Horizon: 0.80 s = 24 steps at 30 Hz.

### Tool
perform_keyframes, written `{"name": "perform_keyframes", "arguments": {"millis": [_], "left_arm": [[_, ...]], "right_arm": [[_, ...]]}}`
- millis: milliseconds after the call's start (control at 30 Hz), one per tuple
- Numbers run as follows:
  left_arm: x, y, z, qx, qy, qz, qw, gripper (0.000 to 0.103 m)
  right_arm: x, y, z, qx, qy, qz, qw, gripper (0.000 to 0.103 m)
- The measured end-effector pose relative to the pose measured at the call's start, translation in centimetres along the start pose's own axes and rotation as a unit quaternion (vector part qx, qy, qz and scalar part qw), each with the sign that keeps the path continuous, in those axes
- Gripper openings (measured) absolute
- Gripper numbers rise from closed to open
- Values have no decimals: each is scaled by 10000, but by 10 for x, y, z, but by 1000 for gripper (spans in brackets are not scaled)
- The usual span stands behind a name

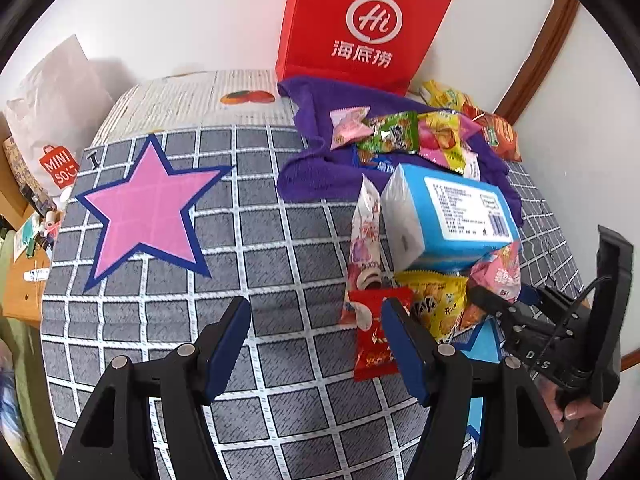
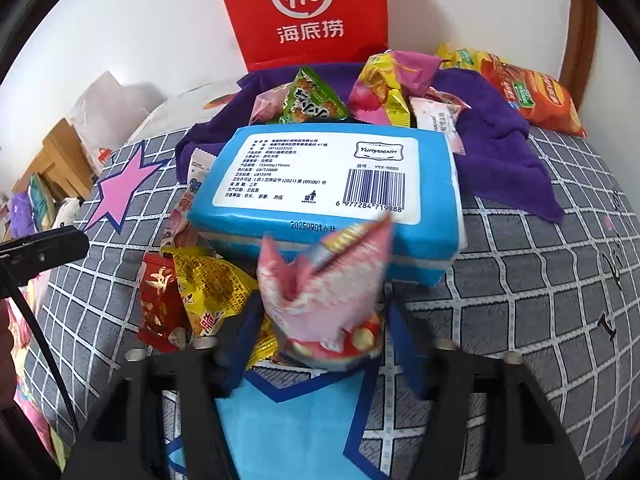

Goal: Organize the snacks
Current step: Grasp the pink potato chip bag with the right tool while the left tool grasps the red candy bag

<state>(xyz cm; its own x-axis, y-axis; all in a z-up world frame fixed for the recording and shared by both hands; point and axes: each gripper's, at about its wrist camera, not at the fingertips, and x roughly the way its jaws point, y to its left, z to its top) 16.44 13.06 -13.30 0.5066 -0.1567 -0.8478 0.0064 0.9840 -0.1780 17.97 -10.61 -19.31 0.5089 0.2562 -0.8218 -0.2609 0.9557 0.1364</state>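
Snacks lie in two heaps on the checked bedspread (image 1: 160, 320): one on the purple cloth (image 2: 500, 140) by the red bag (image 1: 360, 24), one at the near edge of the blue tissue pack (image 2: 328, 184). From that near heap the pink packet (image 2: 328, 296) stands between the right gripper (image 2: 320, 320) fingers, long axis pointing up and away from them; the jaws look clamped on its lower end, though blur hides the contact. The left gripper (image 1: 316, 344) hangs with fingers apart and empty, the red packet (image 1: 372, 336) just beside its right finger, so it is the nearer hand for that one.
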Motion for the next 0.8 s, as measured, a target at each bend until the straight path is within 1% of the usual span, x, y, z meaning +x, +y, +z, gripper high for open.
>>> {"name": "perform_keyframes", "arguments": {"millis": [67,167,300,367,433,500,567,600,633,667,733,800], "left_arm": [[3,-3,-2,19,35,-27,10000,66],[9,-12,-5,99,97,-93,9999,66],[22,-27,-10,204,231,-207,9993,66],[31,-33,-16,218,285,-169,9992,66],[39,-36,-20,160,364,-202,9990,66],[49,-39,-23,66,467,-312,9984,64],[56,-47,-25,162,525,-297,9980,63],[58,-50,-25,213,499,-239,9982,60],[60,-53,-26,264,494,-139,9983,49],[62,-55,-27,285,510,-49,9983,43],[60,-58,-28,394,442,80,9982,39],[55,-61,-29,467,410,222,9978,38]], "right_arm": [[-4,-1,-2,33,-57,73,10000,49],[-16,-5,-6,60,-125,141,9998,48],[-36,-15,-13,122,-267,89,9995,49],[-45,-21,-18,134,-312,26,9994,49],[-51,-26,-21,105,-323,-22,9994,49],[-56,-29,-26,11,-303,-74,9995,49],[-62,-33,-33,-33,-302,-137,9994,49],[-65,-35,-37,-37,-278,-170,9995,49],[-67,-38,-40,-27,-264,-220,9994,48],[-68,-41,-43,-10,-265,-276,9993,48],[-72,-47,-48,50,-272,-300,9992,48],[-76,-52,-51,136,-286,-289,9991,48]]}}
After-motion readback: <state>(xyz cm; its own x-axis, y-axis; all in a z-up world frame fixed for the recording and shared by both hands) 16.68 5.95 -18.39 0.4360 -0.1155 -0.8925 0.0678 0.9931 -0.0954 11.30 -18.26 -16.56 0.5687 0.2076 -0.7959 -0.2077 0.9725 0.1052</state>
